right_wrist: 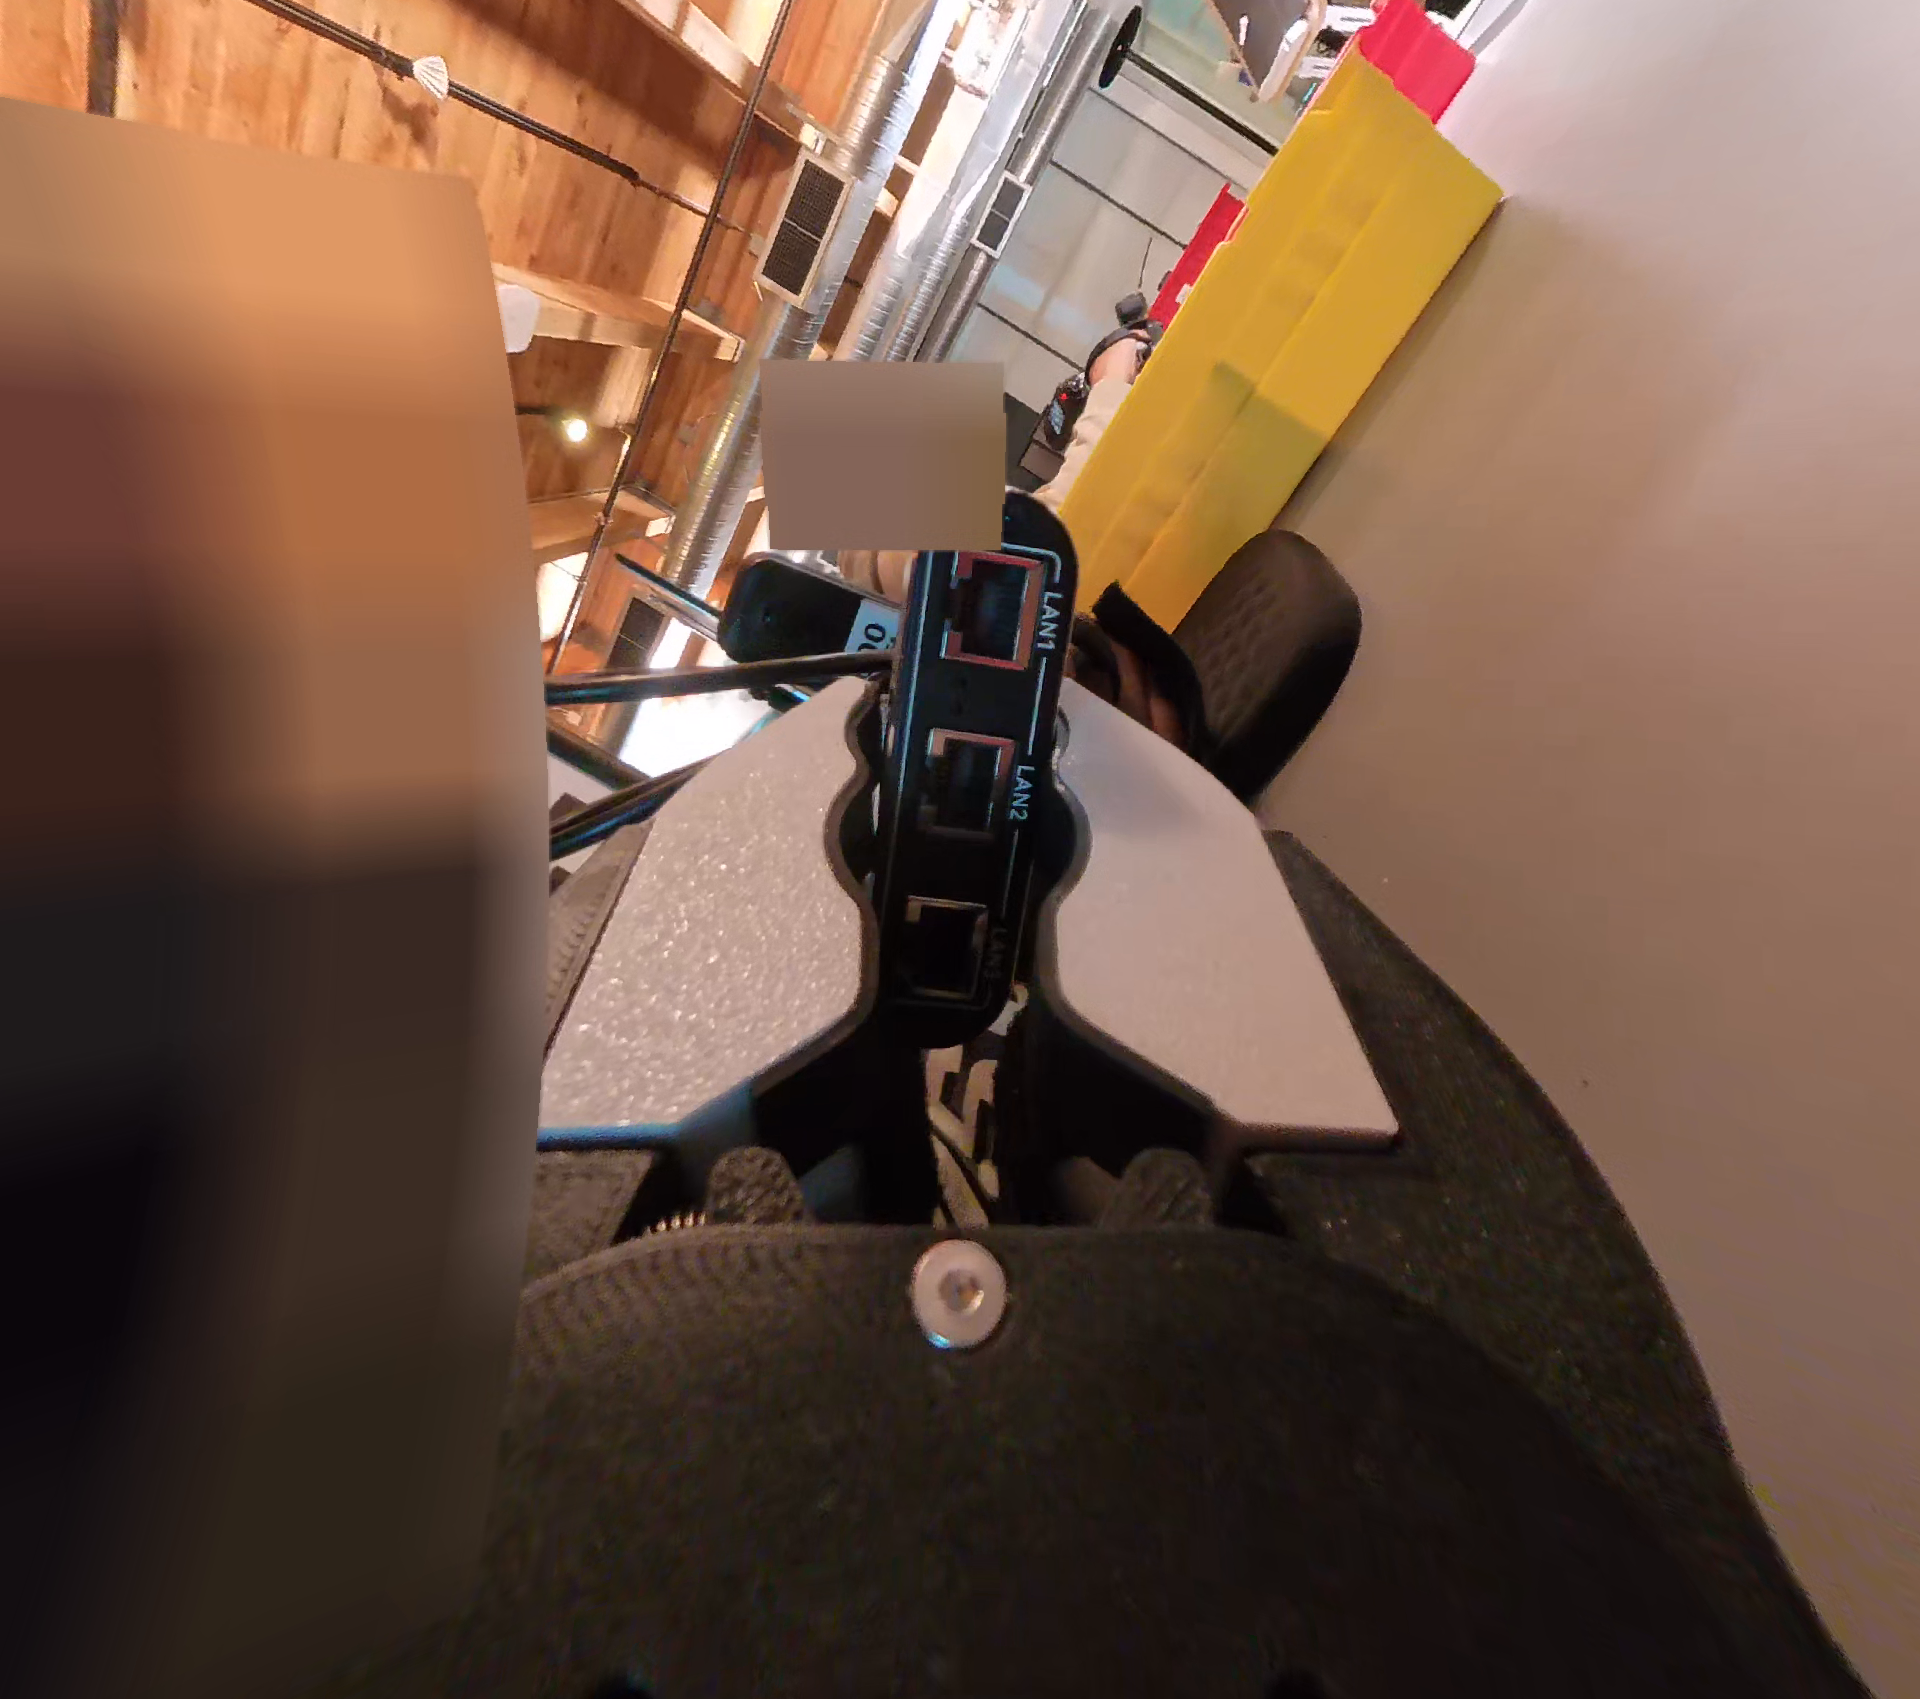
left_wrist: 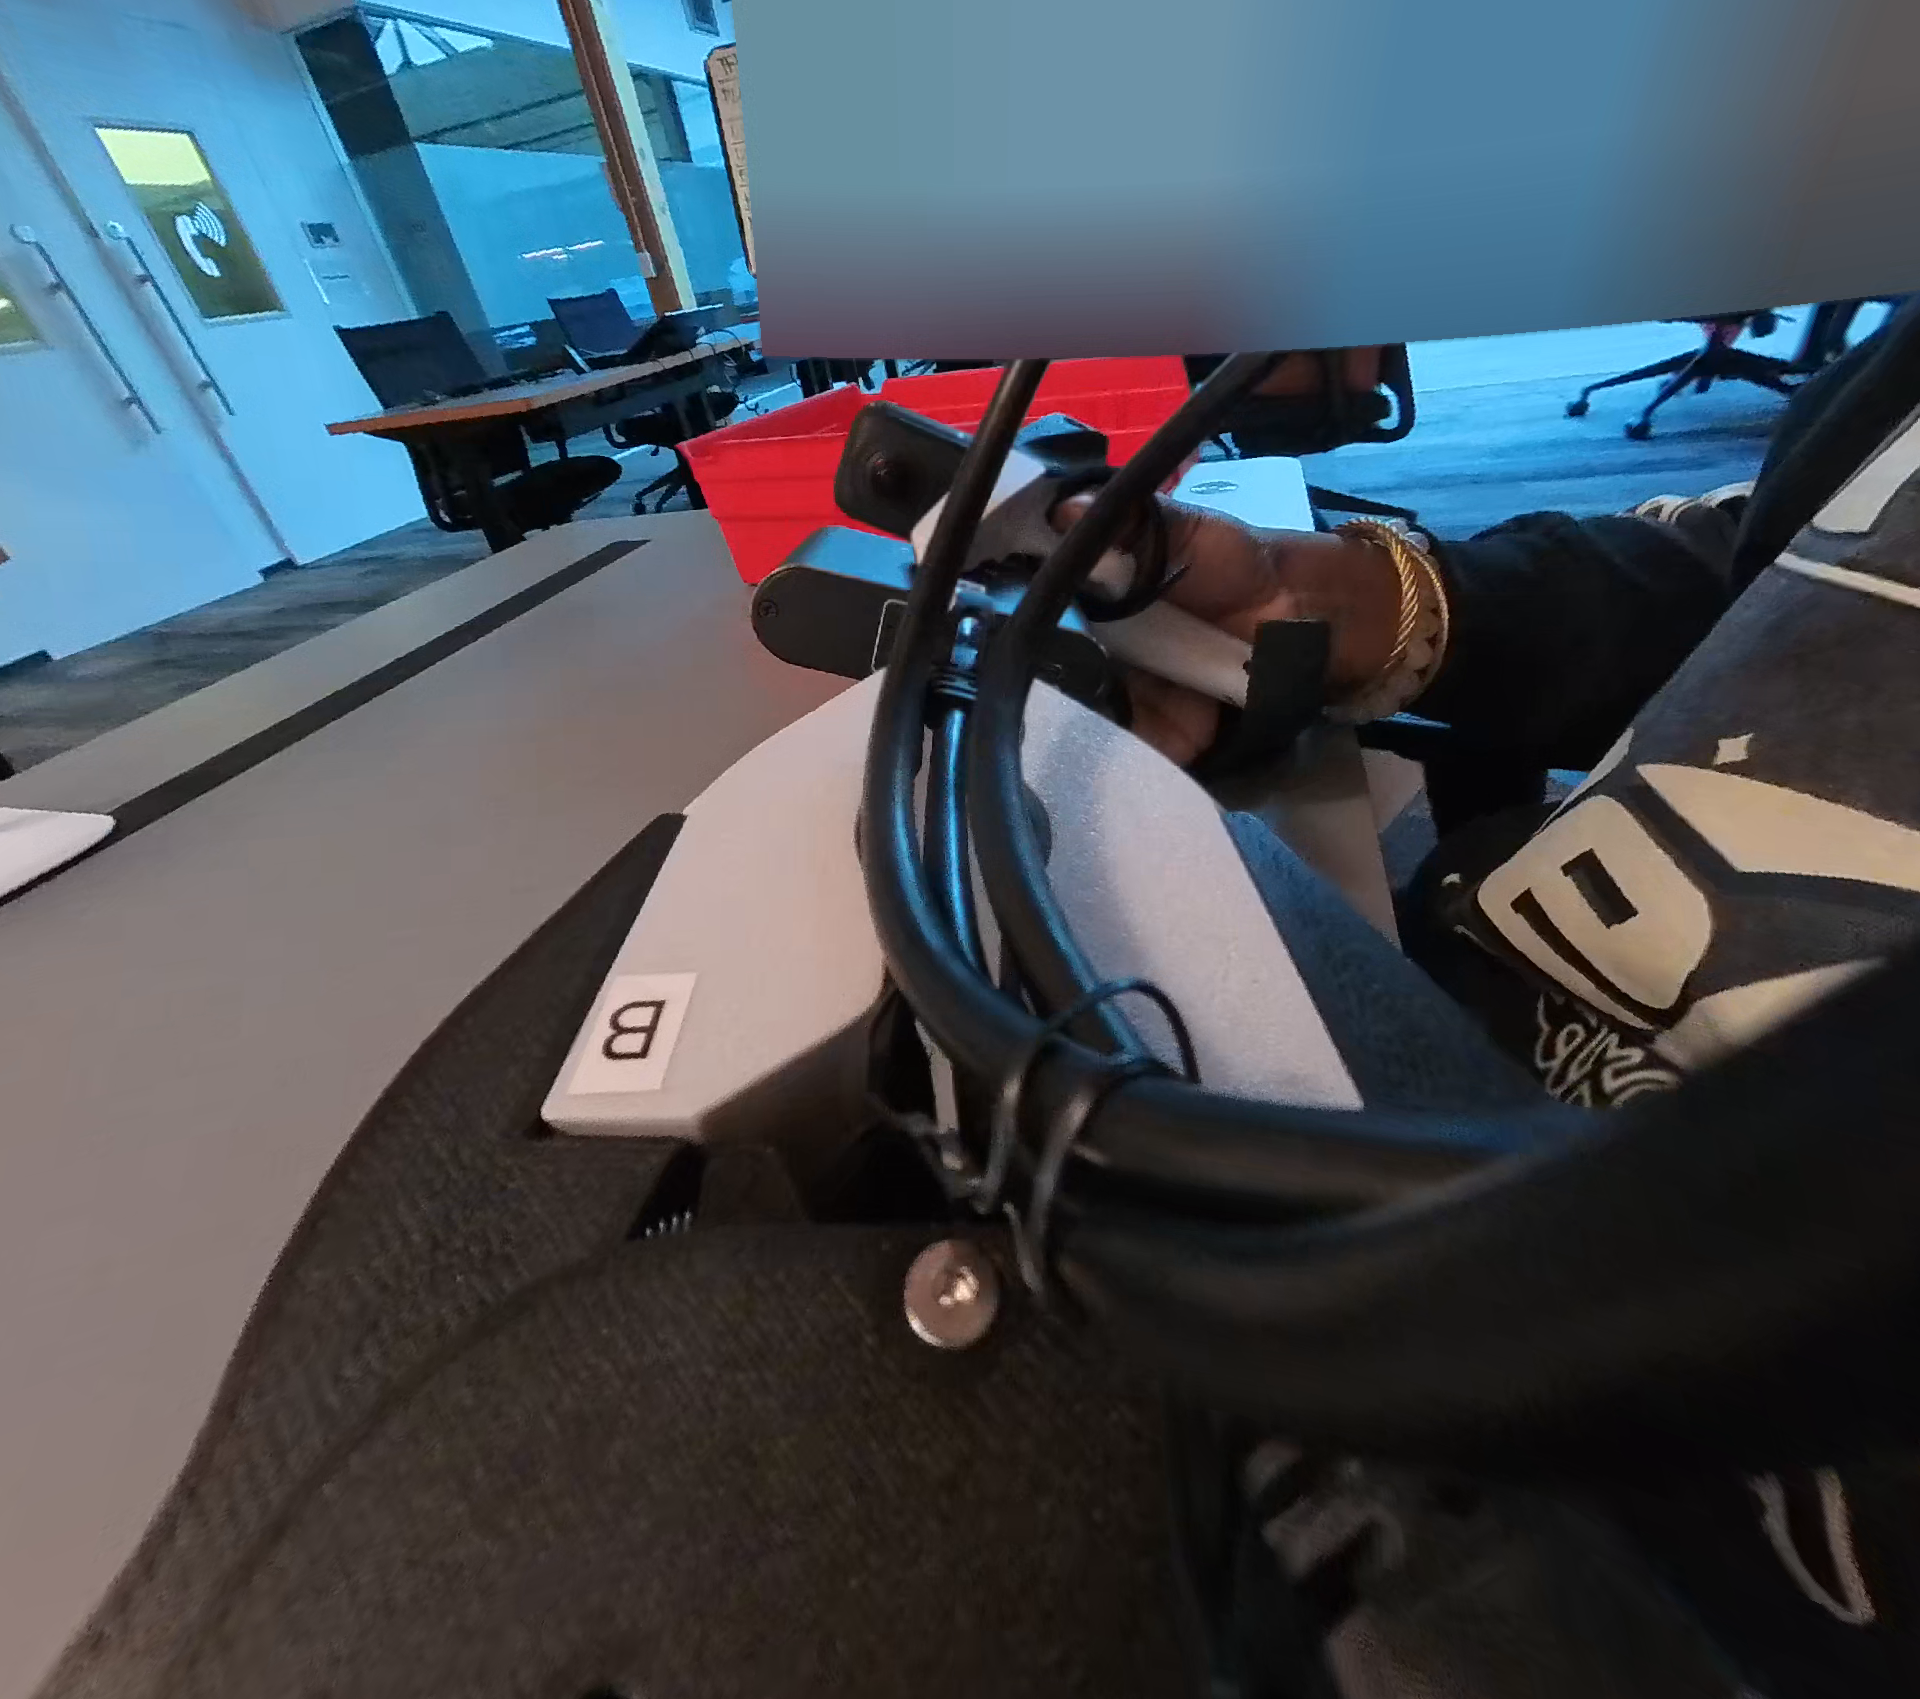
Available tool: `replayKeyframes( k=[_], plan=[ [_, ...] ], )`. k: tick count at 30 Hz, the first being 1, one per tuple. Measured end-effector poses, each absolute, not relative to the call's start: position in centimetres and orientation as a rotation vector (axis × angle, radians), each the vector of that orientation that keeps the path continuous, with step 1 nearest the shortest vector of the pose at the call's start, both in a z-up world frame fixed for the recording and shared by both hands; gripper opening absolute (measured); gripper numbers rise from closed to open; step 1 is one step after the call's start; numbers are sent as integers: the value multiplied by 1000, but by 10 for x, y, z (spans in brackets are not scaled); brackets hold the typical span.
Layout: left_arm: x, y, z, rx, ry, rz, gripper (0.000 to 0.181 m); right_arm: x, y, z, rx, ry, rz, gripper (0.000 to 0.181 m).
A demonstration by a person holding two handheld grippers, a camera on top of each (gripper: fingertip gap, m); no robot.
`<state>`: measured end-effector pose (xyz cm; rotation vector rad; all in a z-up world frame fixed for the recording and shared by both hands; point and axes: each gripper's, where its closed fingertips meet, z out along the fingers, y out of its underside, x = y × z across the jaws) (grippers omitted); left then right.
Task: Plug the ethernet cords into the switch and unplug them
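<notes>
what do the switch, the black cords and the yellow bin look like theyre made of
Switch: looks like hard black plastic, smooth with a slight sheen around its three sockets. Cords: apparently rubbery black sheathing, glossy, bending in smooth curves. Yellow bin: probably moulded plastic, uniformly coloured with ribbed sides.

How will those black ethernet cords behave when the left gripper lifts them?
The ethernet cords curve in loops between the left gripper's fingers, so they are probably floppy and will sag. Thin ties bundle them, so they likely move together. Smooth jackets may slide slightly.
</notes>
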<state>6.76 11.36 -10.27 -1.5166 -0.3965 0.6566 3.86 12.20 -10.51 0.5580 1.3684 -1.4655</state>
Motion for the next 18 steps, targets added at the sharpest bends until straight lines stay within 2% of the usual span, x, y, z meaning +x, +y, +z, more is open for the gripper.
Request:
replayKeyframes(
  k=[1,18],
  plan=[
    [68,114,-103,-1522,-392,672,13,39,123,-105,555,1377,-1477,27],
    [69,117,-116,-1673,-279,905,12,50,126,-107,412,1586,-1620,26]
  ],
)
